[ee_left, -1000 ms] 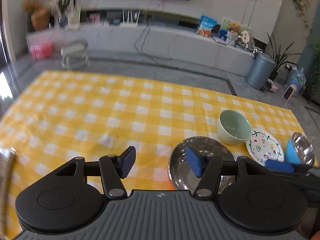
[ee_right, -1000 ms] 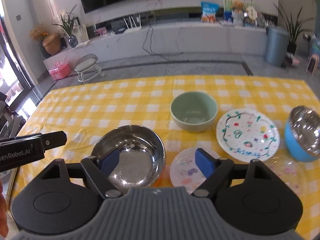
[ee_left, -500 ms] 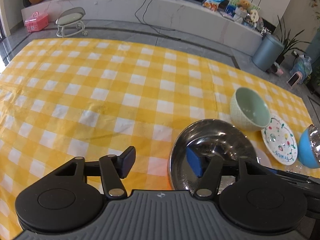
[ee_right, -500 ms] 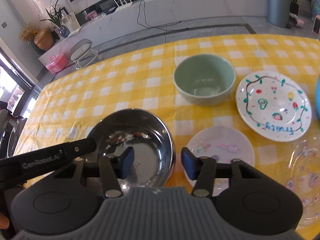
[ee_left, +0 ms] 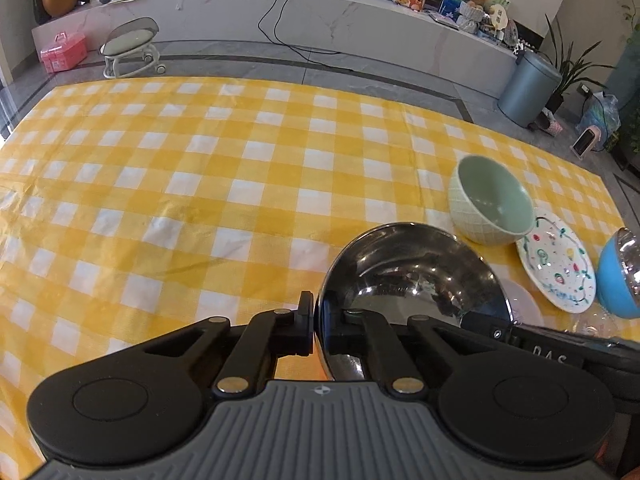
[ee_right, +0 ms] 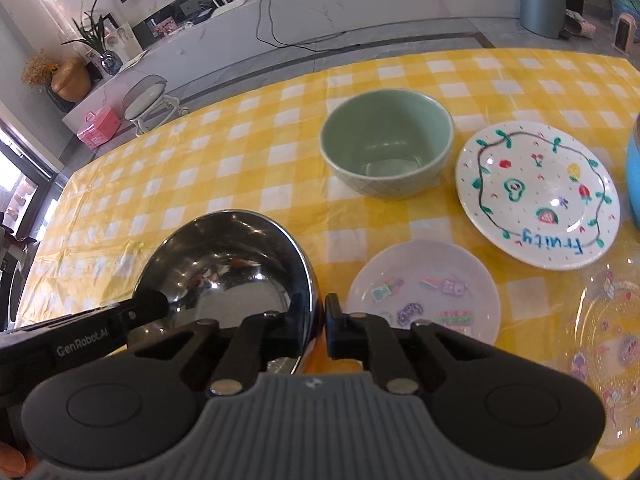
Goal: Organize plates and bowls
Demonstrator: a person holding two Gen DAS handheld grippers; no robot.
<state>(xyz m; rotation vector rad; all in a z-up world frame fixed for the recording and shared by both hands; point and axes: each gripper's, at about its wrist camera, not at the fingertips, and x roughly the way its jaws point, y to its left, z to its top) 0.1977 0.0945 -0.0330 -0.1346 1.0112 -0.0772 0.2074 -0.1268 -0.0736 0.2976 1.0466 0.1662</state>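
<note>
A shiny steel bowl (ee_left: 408, 276) sits on the yellow checked tablecloth (ee_left: 200, 184). My left gripper (ee_left: 318, 330) is shut on its left rim. My right gripper (ee_right: 318, 320) is shut on the right rim of the same steel bowl (ee_right: 228, 264). A green bowl (ee_right: 386, 148) stands behind it, also in the left wrist view (ee_left: 490, 200). A white "Fruity" plate (ee_right: 538, 196) and a small pale plate with stickers (ee_right: 424, 292) lie to the right.
A clear patterned glass plate (ee_right: 612, 344) lies at the front right. A blue bowl with a steel lining (ee_left: 622, 276) stands at the far right. The left half of the tablecloth (ee_right: 160, 168) holds nothing. A stool (ee_left: 132, 46) and bin (ee_left: 528, 86) stand on the floor beyond.
Both grippers have closed from open onto opposite rims of the steel bowl. Both cameras have come lower and closer to it.
</note>
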